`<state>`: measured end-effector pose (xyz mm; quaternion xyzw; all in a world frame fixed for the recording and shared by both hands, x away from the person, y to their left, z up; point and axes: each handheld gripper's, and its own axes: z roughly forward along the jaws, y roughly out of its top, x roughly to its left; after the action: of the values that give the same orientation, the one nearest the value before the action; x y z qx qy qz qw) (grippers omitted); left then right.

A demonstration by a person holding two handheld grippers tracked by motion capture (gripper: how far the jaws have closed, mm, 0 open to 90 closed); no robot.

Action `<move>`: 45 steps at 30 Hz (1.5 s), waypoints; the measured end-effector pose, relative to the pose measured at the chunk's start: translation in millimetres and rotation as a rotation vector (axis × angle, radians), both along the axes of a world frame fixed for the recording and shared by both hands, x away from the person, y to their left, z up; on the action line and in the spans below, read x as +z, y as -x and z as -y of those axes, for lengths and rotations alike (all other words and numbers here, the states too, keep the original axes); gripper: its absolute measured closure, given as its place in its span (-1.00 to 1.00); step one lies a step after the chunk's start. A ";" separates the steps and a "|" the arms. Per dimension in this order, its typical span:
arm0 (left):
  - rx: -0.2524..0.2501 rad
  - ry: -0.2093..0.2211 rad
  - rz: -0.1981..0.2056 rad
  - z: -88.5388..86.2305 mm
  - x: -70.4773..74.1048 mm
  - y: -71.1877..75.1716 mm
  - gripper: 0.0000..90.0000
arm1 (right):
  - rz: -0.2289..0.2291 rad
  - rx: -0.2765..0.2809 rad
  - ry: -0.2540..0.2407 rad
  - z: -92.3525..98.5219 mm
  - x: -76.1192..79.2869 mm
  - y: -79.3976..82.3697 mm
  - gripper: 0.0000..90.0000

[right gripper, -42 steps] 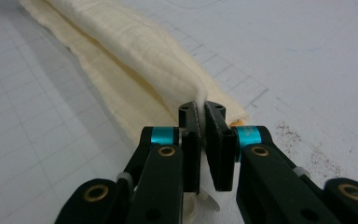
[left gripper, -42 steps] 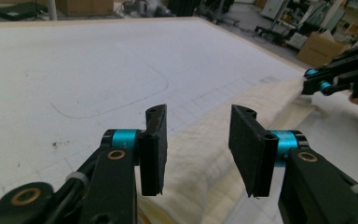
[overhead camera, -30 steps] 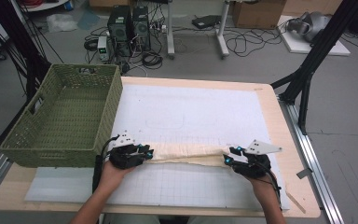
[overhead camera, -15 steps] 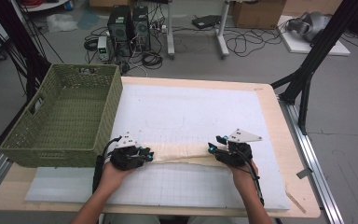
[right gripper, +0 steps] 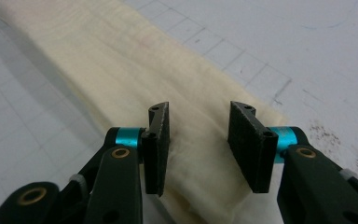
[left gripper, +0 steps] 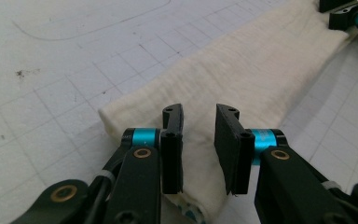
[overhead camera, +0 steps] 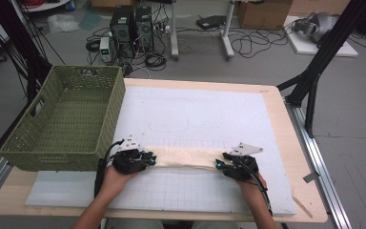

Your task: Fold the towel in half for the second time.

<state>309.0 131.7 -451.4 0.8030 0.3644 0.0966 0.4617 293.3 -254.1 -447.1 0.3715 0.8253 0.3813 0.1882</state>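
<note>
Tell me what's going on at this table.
A person holds a left gripper and right gripper at the two ends of a long folded cream cloth on the white mat. Both sets of jaws stand apart over the cloth, not pinching it. A green basket sits at the left.

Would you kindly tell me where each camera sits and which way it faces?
High view: above the person's side, looking forward and down on table, basket, both forearms.
Left gripper view: on the left claw, looking along its jaws over the cloth.
Right gripper view: on the right claw, over the same cloth.
All share the cloth.
</note>
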 end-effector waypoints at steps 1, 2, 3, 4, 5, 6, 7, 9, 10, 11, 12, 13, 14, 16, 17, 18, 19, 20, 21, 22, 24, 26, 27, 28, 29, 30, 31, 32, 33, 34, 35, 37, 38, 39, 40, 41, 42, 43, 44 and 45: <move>0.000 -0.005 0.001 0.1 0.1 0.1 0.60 | -0.001 0.000 -0.004 1.9 -0.6 1.0 0.30; -0.001 -0.007 0.002 0.3 0.0 0.3 0.60 | 0.002 -0.004 0.002 4.1 -0.6 2.3 0.30; 0.003 -0.008 0.003 0.8 -0.1 0.8 0.61 | 0.005 -0.001 0.007 5.4 -0.6 3.0 0.30; 0.005 -0.015 0.004 0.9 0.0 1.0 0.63 | 0.007 -0.002 0.008 7.1 -0.7 4.0 0.29; 0.006 -0.017 0.005 1.1 -0.1 1.1 0.63 | 0.009 -0.001 0.004 9.5 -1.0 4.4 0.28; 0.007 -0.020 0.004 1.1 -0.1 1.0 0.64 | 0.005 0.001 -0.002 11.6 -1.5 5.3 0.28; 0.006 -0.022 0.005 1.3 -0.2 0.8 0.64 | 0.005 0.001 -0.003 13.6 -1.7 6.0 0.27; 0.007 -0.022 0.004 1.5 -0.3 0.8 0.65 | 0.001 0.002 -0.008 17.8 -2.0 7.5 0.24; 0.010 -0.022 0.003 1.5 -0.3 0.9 0.66 | 0.004 0.004 -0.008 19.2 -2.2 7.8 0.23; 0.011 -0.022 0.003 1.5 -0.4 0.9 0.67 | 0.005 0.006 -0.009 21.2 -2.2 8.0 0.22; 0.012 -0.027 0.004 1.5 -0.4 1.0 0.68 | 0.001 0.006 -0.014 23.4 -2.4 8.0 0.21; 0.015 -0.032 0.005 1.7 -0.3 1.2 0.69 | -0.007 0.002 -0.025 26.3 -3.0 8.2 0.20; 0.017 -0.035 0.006 1.8 -0.3 1.4 0.71 | -0.015 0.001 -0.038 28.5 -3.7 8.1 0.20; 0.017 -0.043 0.004 0.8 -0.1 1.5 0.74 | -0.020 0.002 -0.037 28.8 -3.7 8.8 0.22; 0.023 -0.037 0.002 1.0 -0.2 1.7 0.74 | -0.014 0.006 -0.028 28.4 -3.7 9.7 0.23; 0.026 -0.032 -0.004 0.7 0.0 1.9 0.74 | -0.012 0.006 -0.028 28.4 -3.6 9.9 0.23; 0.033 -0.030 -0.010 0.3 1.1 1.9 0.74 | -0.014 0.004 -0.030 28.6 -3.3 10.2 0.22; 0.042 -0.023 -0.009 0.0 3.1 2.2 0.72 | -0.016 -0.001 -0.029 28.5 -2.8 10.4 0.20; 0.049 -0.008 0.005 -0.3 5.2 2.7 0.64 | -0.014 0.000 -0.022 27.7 -1.8 11.0 0.15; 0.053 0.017 0.039 -1.5 8.4 3.4 0.56 | -0.009 0.001 -0.013 27.0 -1.1 11.3 0.10; 0.065 0.059 0.105 -4.5 15.2 3.5 0.50 | -0.008 0.001 -0.009 26.3 0.5 11.8 0.02; 0.076 0.073 0.127 -6.7 17.6 2.1 0.48 | 0.003 0.006 -0.022 28.0 3.0 11.8 -0.02; 0.075 0.066 0.106 -7.1 16.4 1.1 0.51 | 0.010 0.004 -0.029 28.8 5.3 12.3 -0.03; 0.070 0.052 0.087 -7.0 14.0 0.5 0.57 | 0.029 -0.002 -0.039 29.4 8.5 13.4 0.01; 0.062 0.033 0.080 -6.3 11.3 0.2 0.61 | 0.047 -0.003 -0.046 29.5 12.6 15.2 0.06; 0.057 0.022 0.071 -5.4 8.8 0.1 0.63 | 0.062 0.000 -0.049 29.1 16.4 16.4 0.12; 0.050 0.016 0.058 -4.2 6.7 -0.3 0.66 | 0.087 0.003 -0.048 28.8 19.0 17.1 0.16; 0.042 -0.005 0.041 -2.8 5.0 -0.6 0.67 | 0.092 0.005 -0.059 28.3 20.7 17.8 0.24; 0.042 -0.018 0.030 -1.7 3.7 -0.7 0.67 | 0.094 0.022 -0.062 26.9 20.9 18.0 0.37; 0.040 -0.035 0.025 -1.5 2.7 -0.6 0.67 | 0.089 0.042 -0.047 25.0 19.3 17.5 0.45; 0.042 -0.038 0.024 -1.4 2.4 -0.4 0.67 | 0.057 0.055 -0.032 21.9 14.8 16.6 0.55; 0.048 -0.042 0.026 -1.4 2.1 0.2 0.68 | 0.027 0.069 0.002 20.6 7.0 13.8 0.64; 0.047 -0.053 0.032 -1.6 1.9 0.5 0.69 | 0.015 0.069 0.012 21.2 3.8 12.4 0.65; 0.047 -0.058 0.037 -1.3 1.6 1.0 0.70 | 0.002 0.066 -0.002 24.5 1.1 10.8 0.66; 0.045 -0.068 0.039 -1.6 1.7 1.2 0.71 | -0.002 0.061 -0.010 27.0 1.0 10.0 0.66; 0.044 -0.077 0.041 -1.6 1.9 1.5 0.74 | -0.002 0.059 -0.009 28.5 1.3 9.6 0.66; 0.046 -0.086 0.043 -1.5 2.2 1.8 0.76 | -0.005 0.054 -0.010 30.1 1.3 10.0 0.66; 0.048 -0.092 0.042 -1.7 2.6 1.9 0.78 | -0.004 0.053 -0.014 32.2 0.9 10.4 0.66; 0.050 -0.090 0.041 -1.8 2.6 2.2 0.80 | -0.007 0.049 -0.016 33.8 1.0 11.0 0.67; 0.049 -0.090 0.042 -1.9 2.6 2.4 0.80 | -0.013 0.041 -0.018 35.5 1.4 11.4 0.67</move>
<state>306.6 133.6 -448.8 0.8114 0.3696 0.1410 0.4303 281.8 -289.6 -445.7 0.3587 0.8306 0.3900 0.1714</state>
